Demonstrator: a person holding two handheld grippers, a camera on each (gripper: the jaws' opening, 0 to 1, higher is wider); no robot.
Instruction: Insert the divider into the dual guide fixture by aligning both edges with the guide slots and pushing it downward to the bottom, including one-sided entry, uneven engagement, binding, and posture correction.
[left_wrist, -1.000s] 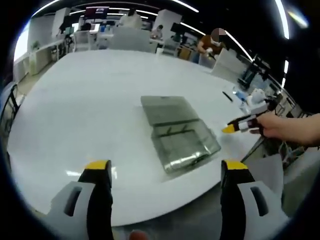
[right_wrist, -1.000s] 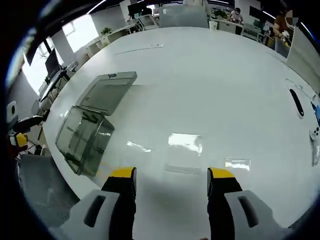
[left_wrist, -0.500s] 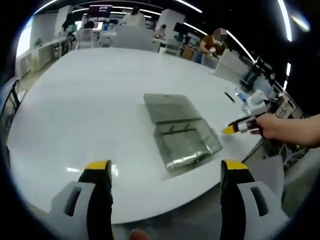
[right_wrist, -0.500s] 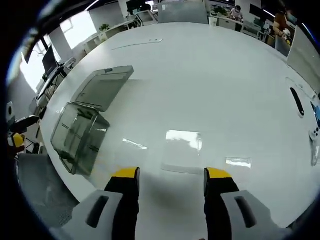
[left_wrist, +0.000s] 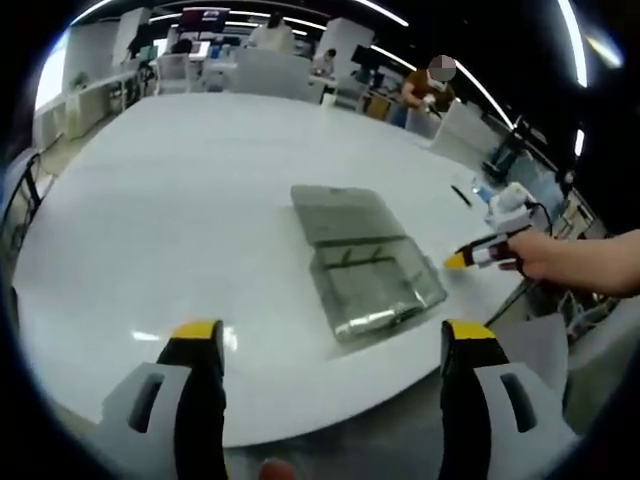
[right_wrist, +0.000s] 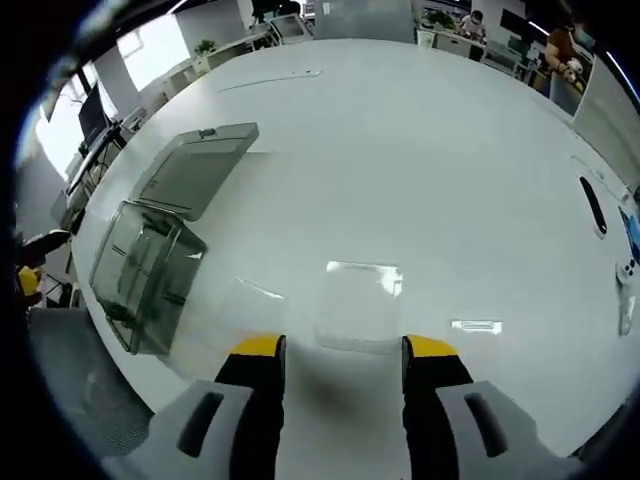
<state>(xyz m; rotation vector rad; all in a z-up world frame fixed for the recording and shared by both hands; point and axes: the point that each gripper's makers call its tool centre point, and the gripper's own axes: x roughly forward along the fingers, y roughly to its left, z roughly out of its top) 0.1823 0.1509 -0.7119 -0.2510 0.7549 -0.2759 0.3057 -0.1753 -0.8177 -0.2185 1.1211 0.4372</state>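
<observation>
- Divider (right_wrist: 358, 305): a thin, clear, flat sheet lying on the white counter (right_wrist: 420, 150), just ahead of your right tool (right_wrist: 343, 352). It shows mostly as a faint outline and a glare patch, so its exact edges are hard to read.
- Handling, as a judgement: the divider looks light, stiff and slick, and it lies flush with the surface. You will likely need to catch it by the near edge, perhaps after sliding it toward the counter's rim, and pinch it mid-edge so both side edges stay free for the slots.
- Dual guide fixture (left_wrist: 370, 280): a transparent box with a hinged lid lying open flat beyond it. In the right gripper view it sits well apart from the divider, near the counter's edge (right_wrist: 145, 275). Its clear walls probably scratch or flex, so avoid forcing a bind.
- Right tool: jaws parted, holding nothing, one on either side of the divider's near edge.
- Left tool (left_wrist: 333, 345): jaws spread wide and empty, hovering off the counter's edge and facing the fixture.
- Writing: no brand, label or lettering is legible on the divider or the fixture.
</observation>
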